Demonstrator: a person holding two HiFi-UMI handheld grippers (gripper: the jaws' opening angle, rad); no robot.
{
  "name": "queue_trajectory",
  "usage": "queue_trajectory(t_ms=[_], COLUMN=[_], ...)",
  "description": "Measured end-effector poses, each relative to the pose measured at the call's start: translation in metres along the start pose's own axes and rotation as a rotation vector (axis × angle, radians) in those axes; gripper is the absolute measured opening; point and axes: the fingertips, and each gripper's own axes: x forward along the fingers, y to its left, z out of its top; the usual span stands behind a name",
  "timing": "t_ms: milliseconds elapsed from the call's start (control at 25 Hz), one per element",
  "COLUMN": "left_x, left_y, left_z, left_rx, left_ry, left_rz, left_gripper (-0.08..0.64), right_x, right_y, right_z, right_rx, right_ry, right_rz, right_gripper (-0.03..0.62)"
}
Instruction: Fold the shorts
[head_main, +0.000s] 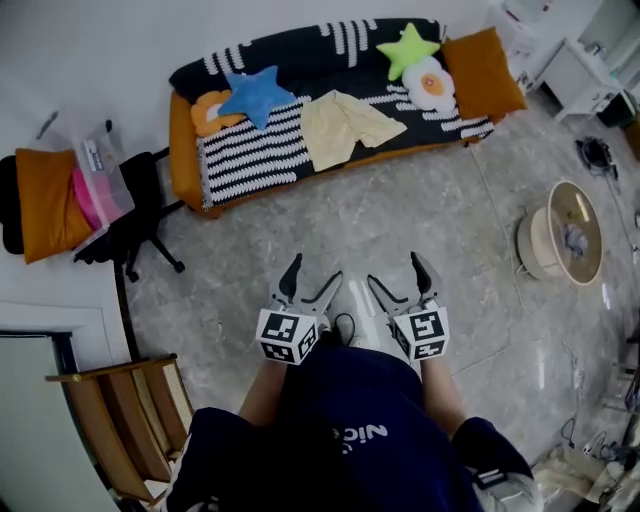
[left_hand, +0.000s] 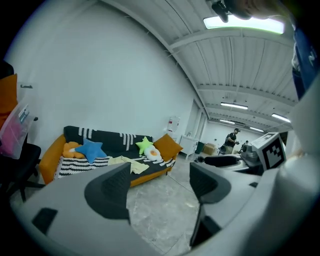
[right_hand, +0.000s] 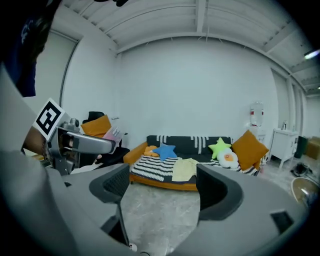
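Pale-yellow cloth shorts (head_main: 345, 125): soft and a little creased, lying spread on the sofa seat between the blue star and the egg cushion. They are well apart from both grippers.
Sofa: long orange sofa (head_main: 182, 140) under a black-and-white striped knitted throw (head_main: 240, 160), standing against a plain white wall.
Cushions: blue star-shaped plush cushion (head_main: 257, 93); lime-green star-shaped cushion (head_main: 407, 47); white fried-egg cushion (head_main: 432, 85), round with a yellow centre; square orange cushion (head_main: 482, 72) at the right end.
Floor: glossy grey marbled stone tiles (head_main: 400, 220) between the person and the sofa.
Left hand: left gripper (head_main: 313, 272), smooth grey plastic with dark ribbed pads. Its tongs are spread wide with nothing between them, only floor and sofa showing through the gap.
Right hand: right gripper (head_main: 397, 270), same build. Its tongs are spread wide and empty, and it sits just beside the left one, aimed at the sofa.
Head view only: black swivel office chair (head_main: 140, 235), slatted wooden chair (head_main: 120, 410) and the person's dark blue top (head_main: 350, 400).
Left gripper view only: ribbed white ceiling with a bright strip light (left_hand: 245, 22), and a distant person (left_hand: 232, 140) at the far end of the room.
Right gripper view only: the left gripper seen side-on at the left edge, and the shorts seen straight ahead between the pads' tips.
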Motion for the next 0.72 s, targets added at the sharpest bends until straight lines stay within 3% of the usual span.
queue_trajectory(t_ms=[400, 720], left_x=[0.014, 0.036], left_y=[0.025, 0.042], left_z=[0.002, 0.011], left_rx=[0.057, 0.076], left_ry=[0.028, 0.041], left_rz=[-0.059, -0.04], left_gripper=[0.37, 0.367], right_x=[0.012, 0.028], right_y=[-0.007, -0.021], right_z=[0.005, 0.001], right_rx=[0.004, 0.04], right_ry=[-0.018, -0.008], right_rz=[-0.113, -0.138], right_gripper=[0.386, 0.368])
